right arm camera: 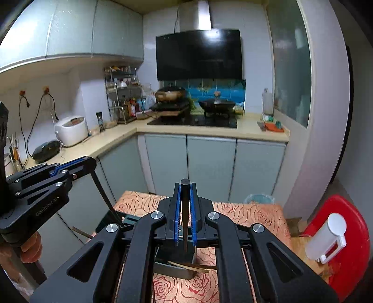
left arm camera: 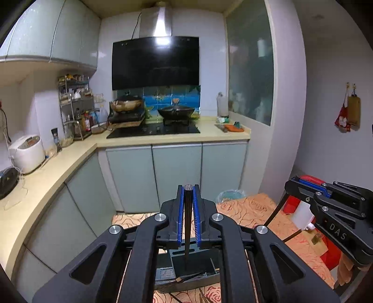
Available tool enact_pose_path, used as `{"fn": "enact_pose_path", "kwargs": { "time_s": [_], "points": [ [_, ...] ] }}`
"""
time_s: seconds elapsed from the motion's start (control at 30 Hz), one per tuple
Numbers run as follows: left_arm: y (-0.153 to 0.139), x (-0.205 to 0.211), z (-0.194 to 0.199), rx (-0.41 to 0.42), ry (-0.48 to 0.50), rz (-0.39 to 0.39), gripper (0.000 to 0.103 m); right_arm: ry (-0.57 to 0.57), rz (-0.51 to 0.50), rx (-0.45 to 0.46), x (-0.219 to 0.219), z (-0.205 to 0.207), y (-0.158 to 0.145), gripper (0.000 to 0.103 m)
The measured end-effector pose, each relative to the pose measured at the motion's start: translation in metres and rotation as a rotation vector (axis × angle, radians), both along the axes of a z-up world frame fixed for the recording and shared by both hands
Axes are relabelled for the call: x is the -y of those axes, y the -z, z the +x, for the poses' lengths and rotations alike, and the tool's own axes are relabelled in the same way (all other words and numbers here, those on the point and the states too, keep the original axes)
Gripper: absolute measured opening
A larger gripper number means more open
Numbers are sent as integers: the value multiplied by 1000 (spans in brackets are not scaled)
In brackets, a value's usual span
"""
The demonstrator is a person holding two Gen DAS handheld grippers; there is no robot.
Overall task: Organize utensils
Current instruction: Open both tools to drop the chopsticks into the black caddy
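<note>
Both hand-held grippers carry chopsticks

Left hand-held gripper (left arm camera: 188,190) and right hand-held gripper (right arm camera: 185,184) each clamp one dark slim chopstick (left arm camera: 187,223); below them, black rectangular utensil holder (right arm camera: 176,268) awaits; loose wooden sticks (right arm camera: 195,266) remain.

Both grippers look like matt black plastic: the left gripper (left arm camera: 188,190) and right gripper (right arm camera: 185,184) have ribbed blue rubbery pads and shiny round metal bolts. Each one pinches a dark chopstick (left arm camera: 188,223), smooth with a slight sheen, can't tell if it's lacquered wood or plastic. The tablecloth (right arm camera: 251,212) is a glossy, wipe-clean looking sheet with a rose print. The utensil box (right arm camera: 177,268) is matt dark plastic. The range hood (left arm camera: 155,63) is mirror-glossy black glass under a brushed steel chimney (left arm camera: 160,21). The cabinet doors (left arm camera: 177,174) are smooth satin grey-green, and the countertop (left arm camera: 70,160) is smooth cream stone or laminate. The stool (right arm camera: 349,233) is shiny red plastic.
</note>
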State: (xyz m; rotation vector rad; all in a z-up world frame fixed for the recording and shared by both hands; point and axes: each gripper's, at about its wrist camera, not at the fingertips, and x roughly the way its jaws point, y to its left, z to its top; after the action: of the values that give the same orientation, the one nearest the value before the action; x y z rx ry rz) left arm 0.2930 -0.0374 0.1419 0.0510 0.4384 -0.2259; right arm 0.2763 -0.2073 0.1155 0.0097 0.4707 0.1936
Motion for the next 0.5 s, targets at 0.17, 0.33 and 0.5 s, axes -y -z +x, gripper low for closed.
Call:
{"fn": "enact_pose_path", "kwargs": {
  "time_s": [0.17, 0.33, 0.5],
  "points": [
    [16, -3, 10, -32, -19, 15, 7, 3, 3, -37, 0, 14, 20, 8],
    [20, -9, 9, -40, -20, 14, 17, -7, 30, -52, 1, 17, 27, 10],
    [16, -16, 3, -27, -41, -6, 51, 10, 51, -32, 3, 13, 24, 41]
  ]
}}
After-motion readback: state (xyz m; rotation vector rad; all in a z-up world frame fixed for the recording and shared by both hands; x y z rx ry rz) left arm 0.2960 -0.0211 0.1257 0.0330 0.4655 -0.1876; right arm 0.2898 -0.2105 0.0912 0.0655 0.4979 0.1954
